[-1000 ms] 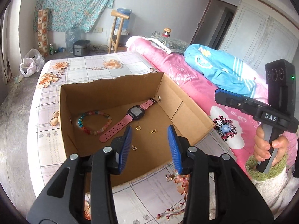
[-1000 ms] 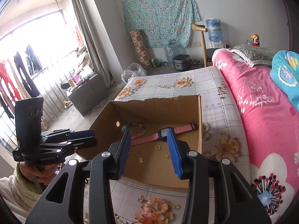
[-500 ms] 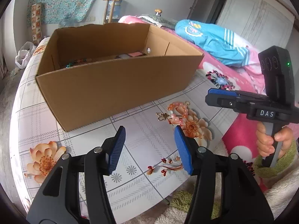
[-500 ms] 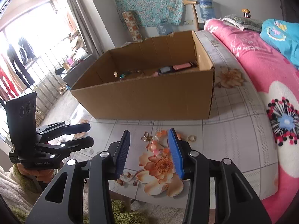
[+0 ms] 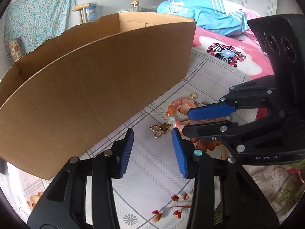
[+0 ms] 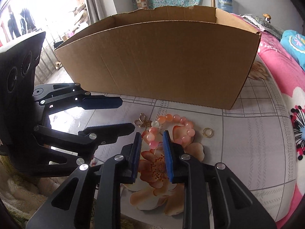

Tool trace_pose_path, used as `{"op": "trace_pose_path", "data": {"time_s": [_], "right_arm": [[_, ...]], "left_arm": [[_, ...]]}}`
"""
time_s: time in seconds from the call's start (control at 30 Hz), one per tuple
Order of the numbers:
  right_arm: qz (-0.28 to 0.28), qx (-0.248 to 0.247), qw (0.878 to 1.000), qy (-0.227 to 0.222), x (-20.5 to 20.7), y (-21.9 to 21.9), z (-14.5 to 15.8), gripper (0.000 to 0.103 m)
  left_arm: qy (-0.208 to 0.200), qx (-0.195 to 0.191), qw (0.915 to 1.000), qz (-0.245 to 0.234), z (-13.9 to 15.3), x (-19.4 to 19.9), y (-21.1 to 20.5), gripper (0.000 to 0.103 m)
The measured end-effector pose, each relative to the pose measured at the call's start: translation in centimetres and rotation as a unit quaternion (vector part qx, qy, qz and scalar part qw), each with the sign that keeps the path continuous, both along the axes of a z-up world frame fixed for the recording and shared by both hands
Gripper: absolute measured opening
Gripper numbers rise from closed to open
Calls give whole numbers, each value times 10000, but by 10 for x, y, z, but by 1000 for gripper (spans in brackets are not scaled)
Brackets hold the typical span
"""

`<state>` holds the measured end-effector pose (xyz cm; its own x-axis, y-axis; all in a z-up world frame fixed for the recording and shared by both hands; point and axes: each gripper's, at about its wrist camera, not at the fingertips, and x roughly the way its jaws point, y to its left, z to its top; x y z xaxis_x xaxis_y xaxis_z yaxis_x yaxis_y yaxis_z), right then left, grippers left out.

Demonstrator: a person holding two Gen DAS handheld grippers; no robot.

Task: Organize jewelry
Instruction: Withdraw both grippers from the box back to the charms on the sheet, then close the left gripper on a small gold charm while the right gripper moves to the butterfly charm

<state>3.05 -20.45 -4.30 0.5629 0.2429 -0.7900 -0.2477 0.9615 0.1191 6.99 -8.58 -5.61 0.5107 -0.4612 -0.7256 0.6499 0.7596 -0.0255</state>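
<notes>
moved: both grippers dropped from box to tabletop
right gripper: fingers apart, straddling bead bracelet
left gripper: apart, empty
bracelet: light, floppy; pinch near strand

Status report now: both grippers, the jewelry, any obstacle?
Left gripper open, empty, near charm. Right gripper open, straddling bracelet. Ring loose beside it. Box behind, nothing blocking.
</notes>
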Motion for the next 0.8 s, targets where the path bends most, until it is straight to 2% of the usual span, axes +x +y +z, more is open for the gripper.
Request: {"op": "trace_pose_path", "data": {"time_s": [0.13,0.33,0.5,0.8], "right_arm": [[-264,-130,9996,-1,6,-13,-3,18],[-620,245,9978,57,8,-33,-5,18],[-757,440,9961,67,7,-35,-8,18],[-917,534,9943,51,-1,-38,-3,18]], "left_arm": [[-2,203,9997,-119,-5,4,-10,40],[6,212,9996,-190,-9,11,-16,35],[22,232,9995,-224,-8,15,-19,15],[-20,366,9991,-191,-7,1,-10,11]]}}
